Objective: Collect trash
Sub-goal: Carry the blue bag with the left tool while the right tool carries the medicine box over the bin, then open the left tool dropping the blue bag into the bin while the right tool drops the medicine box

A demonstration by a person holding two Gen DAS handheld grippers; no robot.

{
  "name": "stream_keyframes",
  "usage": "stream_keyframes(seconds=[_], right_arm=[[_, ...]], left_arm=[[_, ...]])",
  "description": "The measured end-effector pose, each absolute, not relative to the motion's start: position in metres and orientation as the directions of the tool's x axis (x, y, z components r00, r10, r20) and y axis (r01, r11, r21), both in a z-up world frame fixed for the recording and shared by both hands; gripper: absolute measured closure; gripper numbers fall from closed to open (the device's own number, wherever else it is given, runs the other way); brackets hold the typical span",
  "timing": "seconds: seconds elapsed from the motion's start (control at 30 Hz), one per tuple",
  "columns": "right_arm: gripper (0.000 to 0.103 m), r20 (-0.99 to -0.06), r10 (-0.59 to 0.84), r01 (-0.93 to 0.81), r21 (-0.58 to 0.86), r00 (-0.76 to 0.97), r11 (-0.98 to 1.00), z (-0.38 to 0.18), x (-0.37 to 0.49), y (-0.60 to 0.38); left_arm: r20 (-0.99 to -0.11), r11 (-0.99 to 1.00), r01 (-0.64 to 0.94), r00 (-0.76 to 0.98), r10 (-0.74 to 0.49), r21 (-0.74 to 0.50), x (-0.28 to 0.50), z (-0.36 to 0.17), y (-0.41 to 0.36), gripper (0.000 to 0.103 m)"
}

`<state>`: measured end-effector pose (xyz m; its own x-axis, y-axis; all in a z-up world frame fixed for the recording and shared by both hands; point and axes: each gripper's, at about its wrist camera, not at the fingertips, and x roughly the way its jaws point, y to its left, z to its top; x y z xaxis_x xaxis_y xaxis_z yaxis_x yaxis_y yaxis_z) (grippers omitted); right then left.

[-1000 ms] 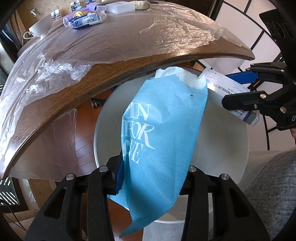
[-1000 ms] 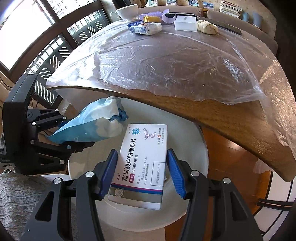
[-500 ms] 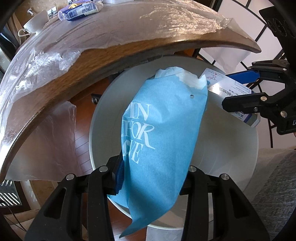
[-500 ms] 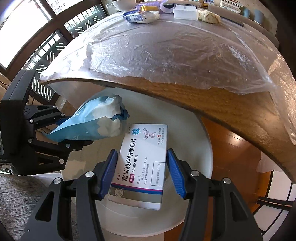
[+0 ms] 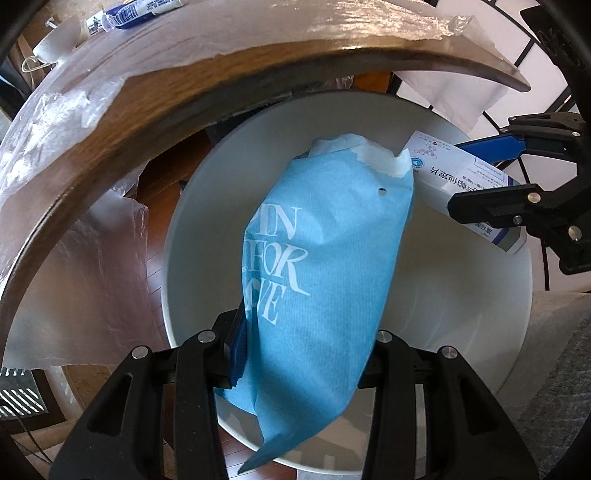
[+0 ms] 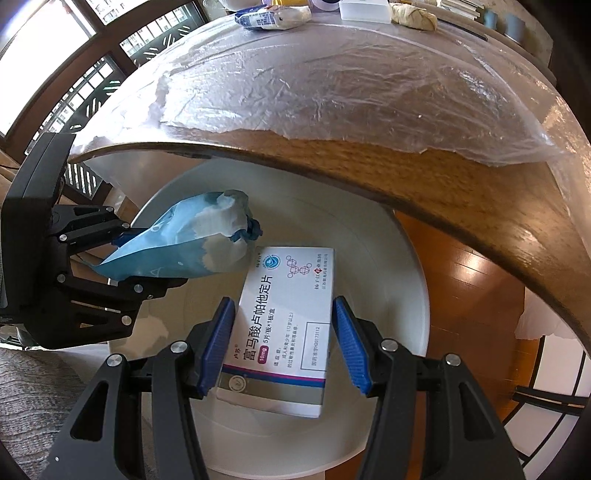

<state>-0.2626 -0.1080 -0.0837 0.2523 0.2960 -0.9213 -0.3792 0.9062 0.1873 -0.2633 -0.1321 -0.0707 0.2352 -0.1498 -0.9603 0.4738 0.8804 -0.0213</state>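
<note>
My left gripper (image 5: 306,332) is shut on a blue paper bag (image 5: 317,266) with white lettering and holds it over the open white bin (image 5: 192,206). The bag also shows in the right wrist view (image 6: 184,240), held by the left gripper (image 6: 125,254). My right gripper (image 6: 284,343) is shut on a white medicine box (image 6: 288,317) with Chinese print, above the white bin (image 6: 406,295). In the left wrist view the box (image 5: 454,181) sits between the right gripper's fingers (image 5: 491,210), just right of the bag's torn top.
The wooden table edge (image 6: 443,192) overhangs the bin, covered in clear plastic sheet (image 6: 332,81). Far across the table lie a blue-white packet (image 6: 273,16), a white box (image 6: 365,9) and a wrapped bundle (image 6: 413,16). Wooden floor (image 6: 472,288) lies to the right.
Both grippers have moved lower and closer to the bin, under the table edge. The bag and the box are still held.
</note>
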Motion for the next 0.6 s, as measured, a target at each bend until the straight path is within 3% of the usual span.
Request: stream_keyframes(seconds=[0.6], right_arm=[[0.049,-0.933,0.277,-0.368,0.180,0.230,0.912,-0.101,-0.261,-0.102]], left_arm=[[-0.966,0.870,0.494,0.218,-0.135,-0.010,-0.257,-0.104,-0.131,0.060]])
